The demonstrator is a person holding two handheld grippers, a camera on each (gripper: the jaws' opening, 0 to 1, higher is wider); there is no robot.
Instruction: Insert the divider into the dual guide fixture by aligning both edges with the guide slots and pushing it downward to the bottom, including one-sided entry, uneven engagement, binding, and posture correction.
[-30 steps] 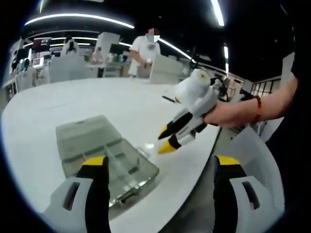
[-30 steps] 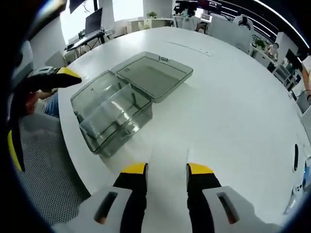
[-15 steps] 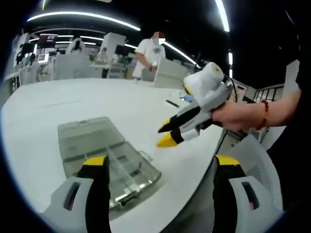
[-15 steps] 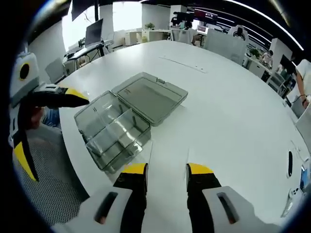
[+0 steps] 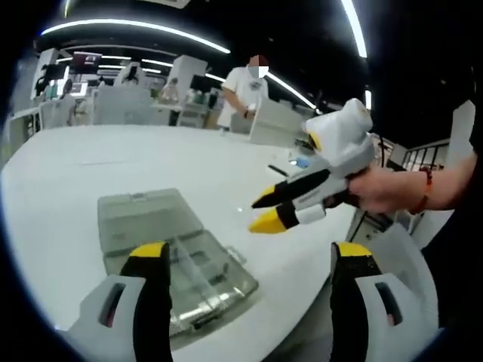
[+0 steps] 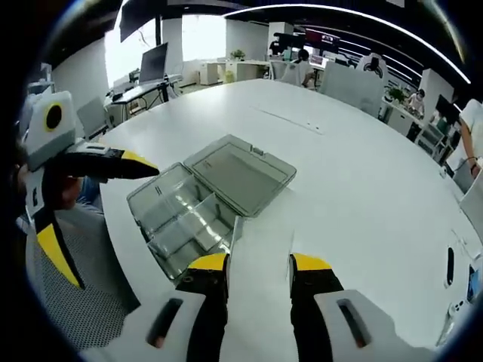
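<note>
A thin clear divider (image 6: 236, 235) is standing up between the right gripper (image 6: 259, 263) tips, which are pinching it. Just past it, the open plastic box (image 6: 195, 215) is sitting near the white table (image 6: 362, 188) edge. The left gripper (image 5: 249, 253) is hanging wide open, holding nothing. I think both divider edges should line up with the slots before any pushing.

The left gripper (image 5: 249, 260) is held with its jaws spread wide apart. The right gripper (image 6: 259, 262) is held with its jaws drawn close, a narrow gap between them, and is gripped from behind by a hand (image 5: 381, 190) with a wristband.
</note>
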